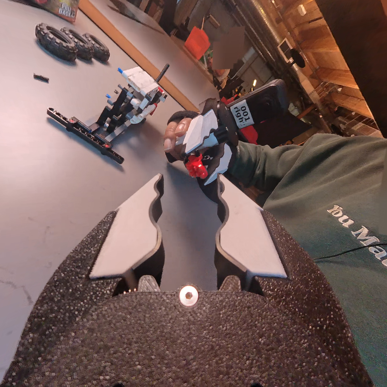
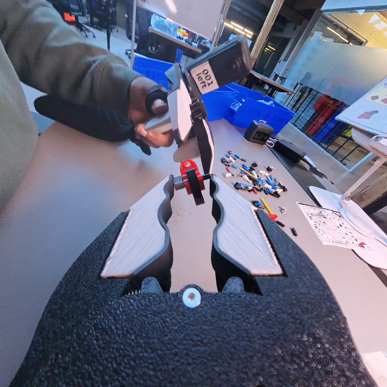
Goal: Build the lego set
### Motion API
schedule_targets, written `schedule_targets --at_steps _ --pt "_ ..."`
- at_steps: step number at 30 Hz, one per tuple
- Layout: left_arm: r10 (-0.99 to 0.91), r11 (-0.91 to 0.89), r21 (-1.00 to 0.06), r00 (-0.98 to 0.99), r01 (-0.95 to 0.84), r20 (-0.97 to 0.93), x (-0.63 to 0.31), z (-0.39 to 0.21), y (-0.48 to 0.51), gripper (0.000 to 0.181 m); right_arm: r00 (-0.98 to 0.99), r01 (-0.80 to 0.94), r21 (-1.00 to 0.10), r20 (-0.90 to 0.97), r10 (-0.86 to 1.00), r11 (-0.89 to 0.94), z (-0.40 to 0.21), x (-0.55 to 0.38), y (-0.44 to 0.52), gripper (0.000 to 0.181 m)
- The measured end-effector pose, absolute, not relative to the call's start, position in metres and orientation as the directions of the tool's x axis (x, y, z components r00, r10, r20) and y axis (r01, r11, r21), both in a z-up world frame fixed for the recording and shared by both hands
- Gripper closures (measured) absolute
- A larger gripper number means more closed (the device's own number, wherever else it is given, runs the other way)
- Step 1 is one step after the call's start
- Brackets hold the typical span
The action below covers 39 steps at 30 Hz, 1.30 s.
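My right gripper (image 2: pixel 191 179) is shut on a small red lego piece (image 2: pixel 189 182) with a black beam and a grey bush on its axle, held above the grey table (image 2: pixel 83 188). It also shows in the left wrist view (image 1: pixel 196 165), gripping the red piece (image 1: pixel 195 170). My left gripper (image 1: pixel 189 179) is open and empty, its tips just short of the red piece. In the right wrist view it (image 2: pixel 196 157) hangs tilted right above the piece. A partly built white and black lego model (image 1: pixel 129 104) lies on the table to the left.
Three black tyres (image 1: pixel 71 44) and a small black part (image 1: pixel 40 77) lie beyond the model. A pile of small lego parts (image 2: pixel 253 178), a yellow axle (image 2: pixel 266 206), an instruction sheet (image 2: pixel 335 228), a black device (image 2: pixel 258 132) and blue bins (image 2: pixel 261 111) are to the right. My two grippers' fingertips are within a few centimetres of each other.
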<state>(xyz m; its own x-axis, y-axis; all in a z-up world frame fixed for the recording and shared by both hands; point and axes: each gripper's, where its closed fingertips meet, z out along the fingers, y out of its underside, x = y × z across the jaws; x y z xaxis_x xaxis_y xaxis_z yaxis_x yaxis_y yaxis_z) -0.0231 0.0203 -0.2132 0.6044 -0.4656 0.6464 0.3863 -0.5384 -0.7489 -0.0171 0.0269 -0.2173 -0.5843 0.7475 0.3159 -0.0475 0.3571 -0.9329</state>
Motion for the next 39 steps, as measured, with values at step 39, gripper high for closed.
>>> schedule_targets --at_steps 39 --pt "-0.244 0.099 -0.792 0.757 -0.603 -0.607 -0.045 -0.194 0.022 0.172 -0.380 -0.093 -0.826 0.545 0.748 0.555 -0.195 -0.055 0.025 0.149"
